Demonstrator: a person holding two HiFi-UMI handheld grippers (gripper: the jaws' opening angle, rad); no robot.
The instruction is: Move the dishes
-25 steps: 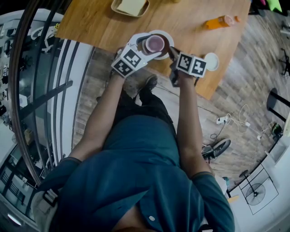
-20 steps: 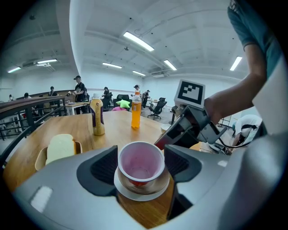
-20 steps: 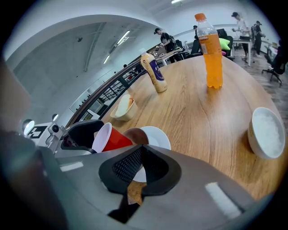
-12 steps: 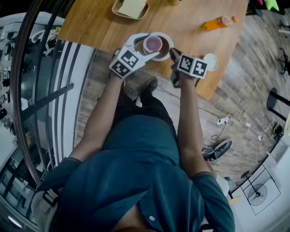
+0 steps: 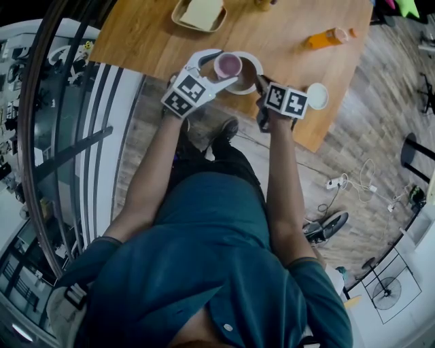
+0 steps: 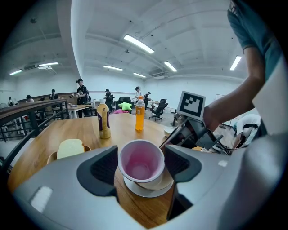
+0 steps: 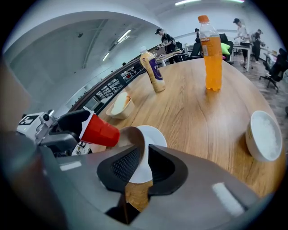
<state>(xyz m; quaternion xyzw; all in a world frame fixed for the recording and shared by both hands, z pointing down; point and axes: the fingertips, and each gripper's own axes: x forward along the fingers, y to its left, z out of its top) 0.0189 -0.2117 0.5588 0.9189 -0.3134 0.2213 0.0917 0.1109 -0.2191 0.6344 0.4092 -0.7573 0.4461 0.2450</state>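
Note:
A red cup (image 5: 228, 65) with a pale pink inside is held upright in my left gripper (image 5: 219, 68), whose jaws are shut on its sides (image 6: 141, 157). The cup hangs just over a brown bowl (image 5: 247, 73) that sits on a white plate (image 5: 253, 57) near the table's front edge. My right gripper (image 5: 259, 83) is shut on the bowl's near rim (image 7: 130, 137), and the plate (image 7: 157, 134) shows beyond its jaws. In the right gripper view the cup (image 7: 100, 131) appears at the left. The left gripper view shows the plate (image 6: 144, 192) under the cup.
The wooden table (image 5: 285, 27) also holds a tan dish with bread (image 5: 198, 10), an orange drink bottle (image 5: 326, 34), a brown bottle (image 6: 103, 121) and a small white bowl (image 5: 317, 95) at the front right. A railing runs along the left.
My left gripper and the cup have shifted slightly left relative to the bowl. The right gripper stays on the bowl's rim.

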